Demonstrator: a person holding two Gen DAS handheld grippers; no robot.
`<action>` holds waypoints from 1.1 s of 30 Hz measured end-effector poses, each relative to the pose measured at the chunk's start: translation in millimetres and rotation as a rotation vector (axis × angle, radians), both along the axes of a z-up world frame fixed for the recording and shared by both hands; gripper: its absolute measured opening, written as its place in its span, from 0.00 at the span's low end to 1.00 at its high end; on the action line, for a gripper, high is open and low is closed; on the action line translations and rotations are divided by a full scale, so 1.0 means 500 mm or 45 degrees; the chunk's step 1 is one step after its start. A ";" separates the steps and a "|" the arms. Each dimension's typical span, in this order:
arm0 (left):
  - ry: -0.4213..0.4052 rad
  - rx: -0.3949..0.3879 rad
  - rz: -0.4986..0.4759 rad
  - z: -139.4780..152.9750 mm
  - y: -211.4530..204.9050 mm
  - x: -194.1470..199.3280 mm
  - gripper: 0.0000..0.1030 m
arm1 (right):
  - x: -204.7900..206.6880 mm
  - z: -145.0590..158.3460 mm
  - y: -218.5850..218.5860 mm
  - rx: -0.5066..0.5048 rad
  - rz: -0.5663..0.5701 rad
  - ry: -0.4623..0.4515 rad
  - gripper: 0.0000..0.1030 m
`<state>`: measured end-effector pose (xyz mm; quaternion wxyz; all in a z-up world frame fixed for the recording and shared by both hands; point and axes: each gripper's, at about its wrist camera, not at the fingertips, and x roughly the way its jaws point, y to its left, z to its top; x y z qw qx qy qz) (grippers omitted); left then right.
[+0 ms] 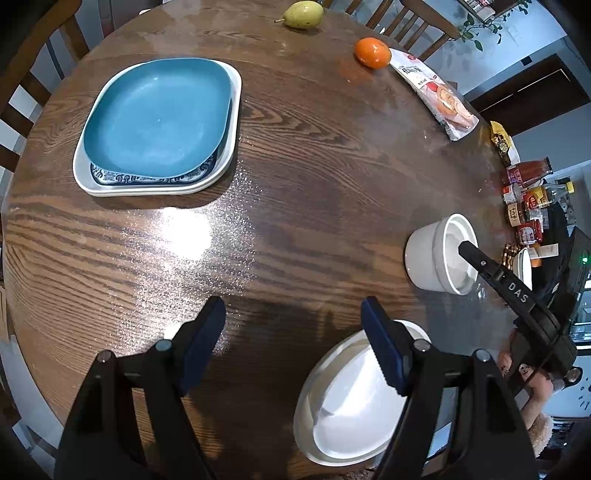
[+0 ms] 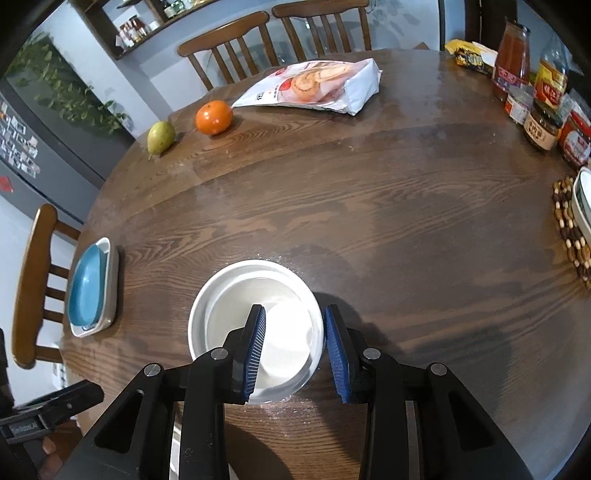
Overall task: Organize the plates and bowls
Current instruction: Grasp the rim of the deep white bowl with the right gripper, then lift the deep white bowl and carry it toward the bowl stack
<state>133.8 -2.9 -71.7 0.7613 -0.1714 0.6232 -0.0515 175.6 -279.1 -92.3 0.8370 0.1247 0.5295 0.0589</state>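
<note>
A blue plate (image 1: pixel 155 118) lies on a patterned plate (image 1: pixel 110 178) and a white square plate (image 1: pixel 229 147) at the far left of the round wooden table (image 1: pixel 314 192). This stack also shows in the right wrist view (image 2: pixel 86 288). A white bowl (image 1: pixel 439 253) stands at the right. My right gripper (image 2: pixel 295 317) is open, its jaws straddling the right rim of this bowl (image 2: pixel 221 306), one finger inside. My left gripper (image 1: pixel 293 310) is open and empty above the table. A white oval plate (image 1: pixel 343 402) lies under its right finger.
A pear (image 1: pixel 303 14), an orange (image 1: pixel 373 52) and a snack bag (image 1: pixel 432 92) lie at the far edge. Sauce jars and bottles (image 2: pixel 535 96) stand at the right, beside a white dish (image 2: pixel 581 206) on a beaded mat. Wooden chairs (image 2: pixel 229 48) surround the table.
</note>
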 end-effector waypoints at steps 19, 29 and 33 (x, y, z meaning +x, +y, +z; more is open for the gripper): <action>0.004 -0.119 0.141 -0.016 0.041 0.035 0.62 | 0.027 0.004 0.175 -0.014 0.341 -0.078 0.34; -0.057 -0.178 0.148 -0.009 0.039 0.037 0.56 | 0.020 0.002 0.199 0.162 0.433 0.012 0.34; -0.039 -0.193 0.132 -0.023 0.023 0.047 0.51 | 0.022 0.010 0.182 0.204 0.397 0.018 0.34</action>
